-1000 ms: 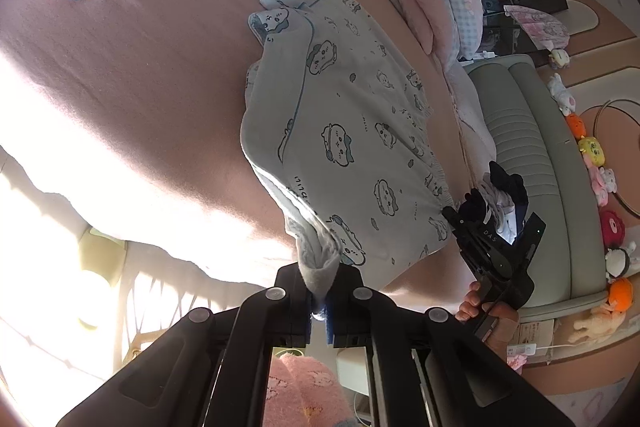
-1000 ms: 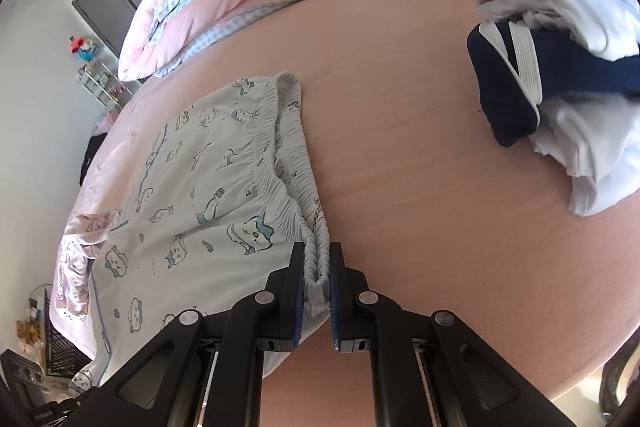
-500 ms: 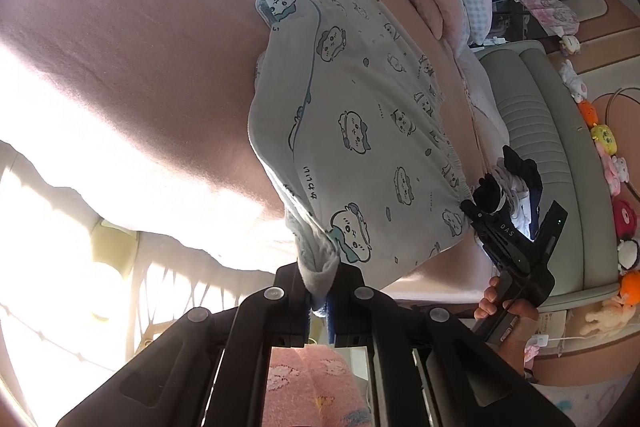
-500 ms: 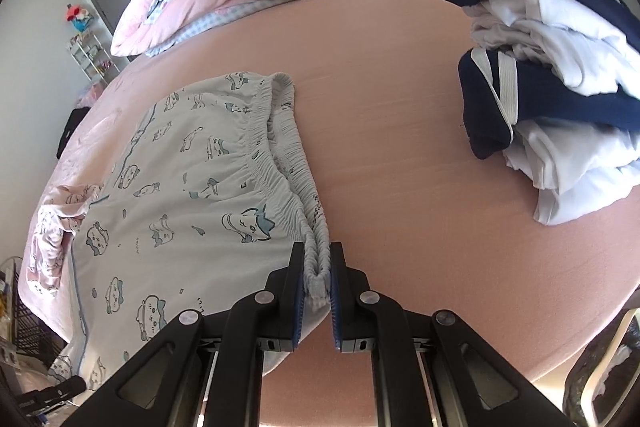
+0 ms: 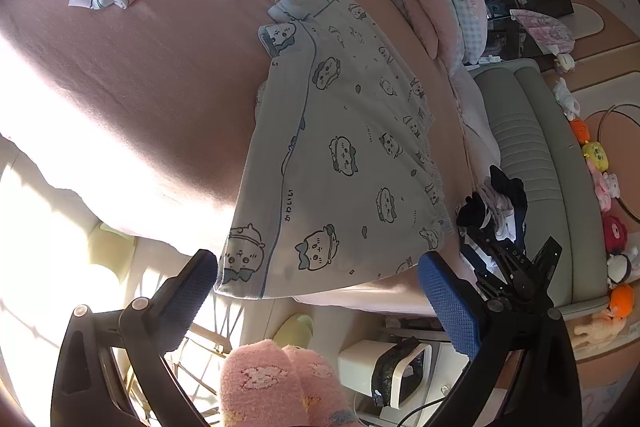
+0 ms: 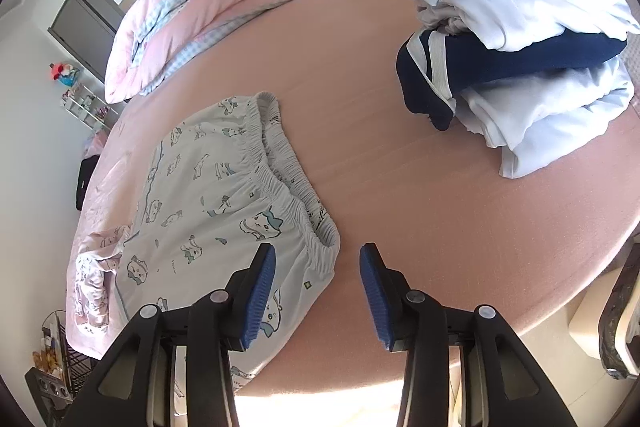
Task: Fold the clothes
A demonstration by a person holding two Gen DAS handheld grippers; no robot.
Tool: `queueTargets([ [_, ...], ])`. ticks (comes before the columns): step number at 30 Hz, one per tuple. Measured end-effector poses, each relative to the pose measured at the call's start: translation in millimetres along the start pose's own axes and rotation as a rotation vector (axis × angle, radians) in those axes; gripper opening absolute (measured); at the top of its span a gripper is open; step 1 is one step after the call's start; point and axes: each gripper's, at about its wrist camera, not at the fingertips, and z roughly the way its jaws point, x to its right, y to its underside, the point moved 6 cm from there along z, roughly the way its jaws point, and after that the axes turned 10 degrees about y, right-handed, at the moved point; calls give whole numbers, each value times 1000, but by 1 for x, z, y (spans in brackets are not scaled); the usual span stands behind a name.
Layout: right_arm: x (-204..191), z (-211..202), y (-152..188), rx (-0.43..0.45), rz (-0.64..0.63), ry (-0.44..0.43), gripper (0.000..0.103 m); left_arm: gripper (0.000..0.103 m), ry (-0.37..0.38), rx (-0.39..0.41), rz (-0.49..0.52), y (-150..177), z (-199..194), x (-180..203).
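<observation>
Our left gripper [image 5: 318, 283] is opening wide and our right gripper [image 6: 318, 269] is opening too, neither pinching anything. Just ahead, the printed shorts [image 5: 340, 163] lie flat on the pink bed [image 6: 400, 155], near a clothes pile [image 6: 516, 39].

I see a bed with a pink sheet [image 6: 400, 155], hard sunlight washing out its near edge. Padded grey-green headboard [image 5: 532, 163] alongside. Dark grey wardrobe [image 6: 86, 27] against a white wall [image 6: 28, 115].
</observation>
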Motion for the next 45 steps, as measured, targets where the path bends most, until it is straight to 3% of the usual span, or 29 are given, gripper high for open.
queueTargets([
  [6,-22,-8,9,-12,-84,-24,46,102,-9,22,-9,-7,-5,-4],
  [17,-50,-4,26,-50,-180,-36,46,102,-163,42,86,-38,-7,-19],
  [26,-53,6,35,-91,-200,-31,46,102,-191,41,87,-51,1,-28],
  [32,-51,12,42,-115,-200,-15,46,102,-96,40,81,-69,8,-22],
  [39,-42,23,49,-164,-153,-27,46,102,-9,15,-23,-117,36,-34],
  [45,-42,30,52,-196,-101,-92,46,102,-16,-13,31,-140,60,-25],
])
